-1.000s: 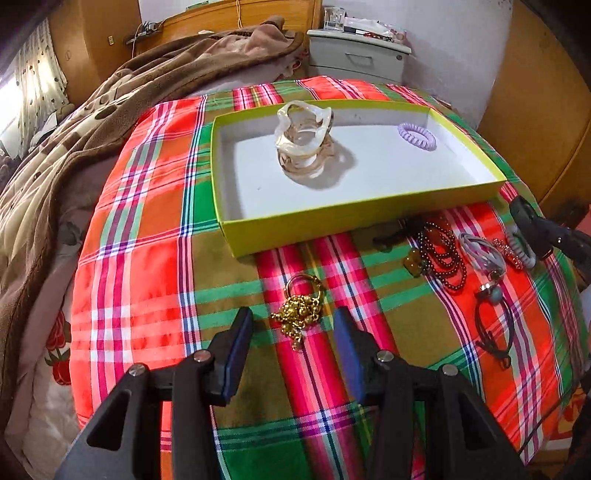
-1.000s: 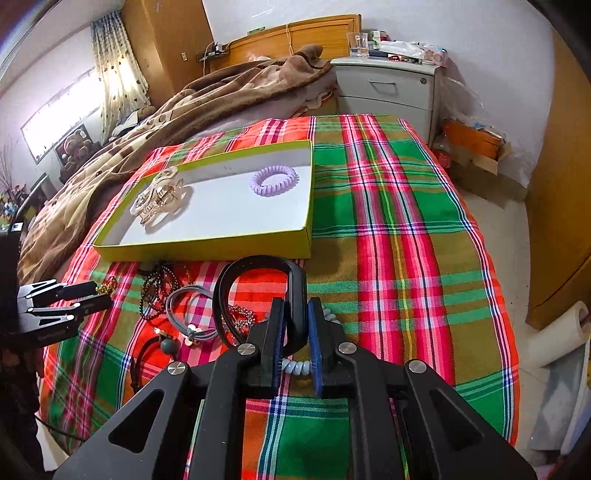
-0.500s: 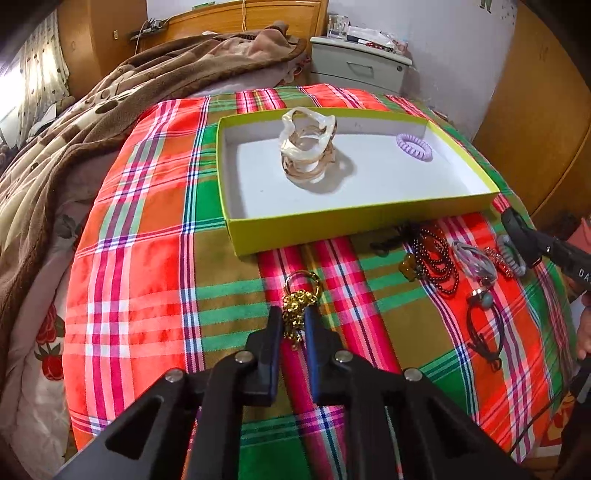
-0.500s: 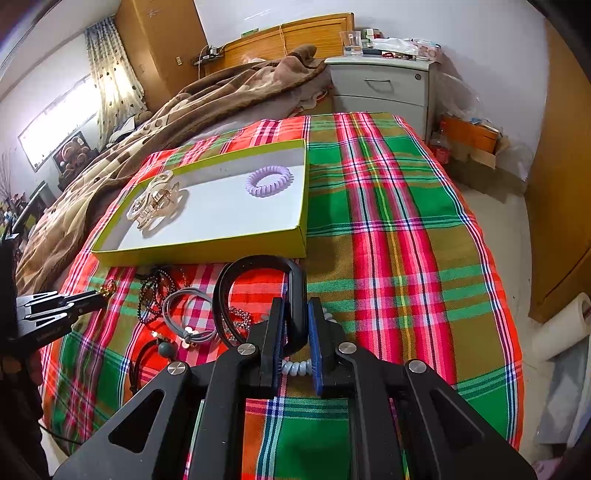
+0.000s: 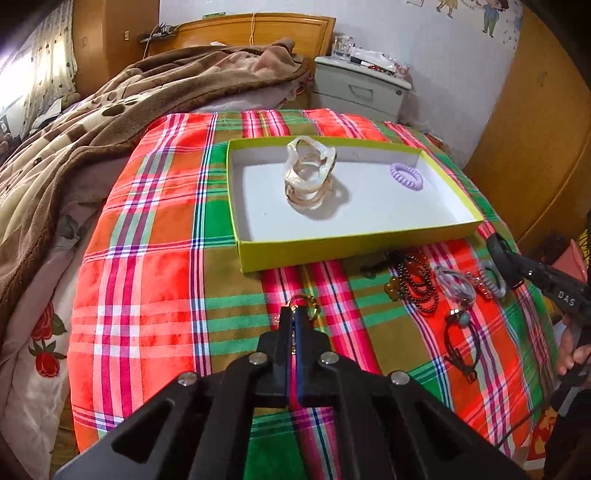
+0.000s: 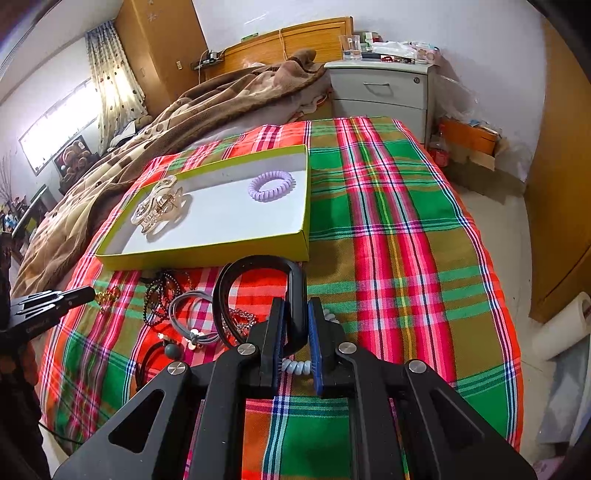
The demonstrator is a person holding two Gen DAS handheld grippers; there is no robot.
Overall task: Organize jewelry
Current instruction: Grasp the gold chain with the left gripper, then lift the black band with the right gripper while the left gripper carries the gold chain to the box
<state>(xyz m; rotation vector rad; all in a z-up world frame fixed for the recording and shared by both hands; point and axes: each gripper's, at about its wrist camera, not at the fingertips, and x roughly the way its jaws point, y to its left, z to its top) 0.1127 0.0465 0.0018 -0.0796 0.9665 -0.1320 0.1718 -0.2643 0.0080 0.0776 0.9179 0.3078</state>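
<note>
Under your grippers lies a plaid cloth (image 5: pixel 155 280), woven and matt, in red, green and ochre. The tray (image 5: pixel 354 247) looks like card: matt yellow-green walls, a smooth white paper floor. In it, the hair claw (image 5: pixel 309 177) is clear glossy plastic, and the lilac coil tie (image 5: pixel 406 176) a smooth, slightly shiny plastic. Your left gripper (image 5: pixel 293 325) pinches a gold chain (image 5: pixel 308 304) with a bright metal sheen. Your right gripper (image 6: pixel 295 314), matt black plastic with ribbed blue pads (image 6: pixel 316 332), clamps a headband (image 6: pixel 255 280) of glossy black plastic. The dark beads (image 5: pixel 419 286) shine. The brown blanket (image 5: pixel 110 110) is fleecy; the headboard (image 5: pixel 258 33) is varnished wood.
</note>
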